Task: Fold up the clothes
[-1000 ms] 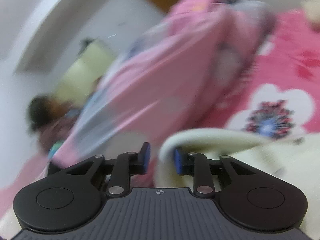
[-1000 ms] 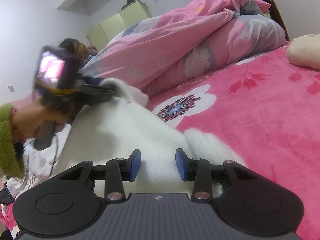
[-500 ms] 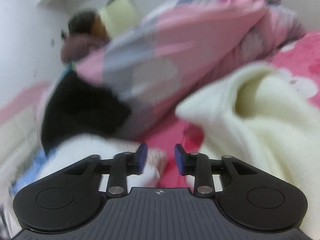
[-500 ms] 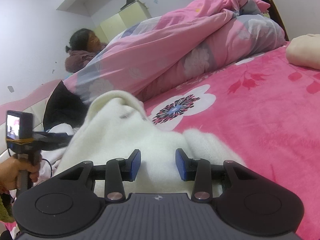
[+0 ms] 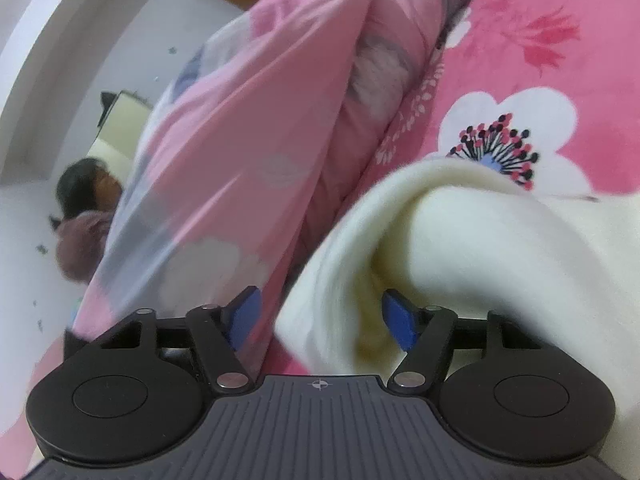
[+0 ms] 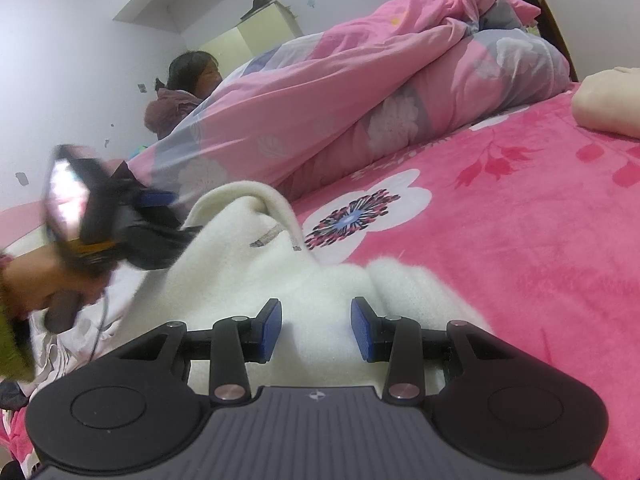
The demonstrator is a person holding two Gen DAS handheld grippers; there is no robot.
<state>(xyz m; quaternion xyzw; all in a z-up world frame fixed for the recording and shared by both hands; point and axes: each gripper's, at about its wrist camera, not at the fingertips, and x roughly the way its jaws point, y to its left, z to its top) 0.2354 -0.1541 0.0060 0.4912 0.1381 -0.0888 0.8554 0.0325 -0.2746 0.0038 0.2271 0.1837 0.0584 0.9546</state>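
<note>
A cream fleece garment [image 6: 256, 276] lies bunched on the pink flowered bedspread [image 6: 520, 220]. My right gripper [image 6: 316, 328] is open, its jaws low over the fleece with fabric between them. My left gripper [image 5: 320, 316] is open wide; a rolled edge of the same garment [image 5: 460, 232] sits between its blue pads [image 5: 396, 320]. In the right wrist view the left gripper [image 6: 156, 200] shows blurred at the garment's left edge, held by a hand [image 6: 44, 280].
A pink and grey flowered duvet [image 6: 360, 92] is heaped along the back of the bed. A person [image 6: 188, 84] sits behind it. A folded cream item [image 6: 608, 104] lies at the far right. White clothes [image 6: 68, 344] lie at the left.
The left gripper swung back to the garment's edge and opened wider, with the fleece edge now between its jaws. The right gripper stayed still over the fleece.
</note>
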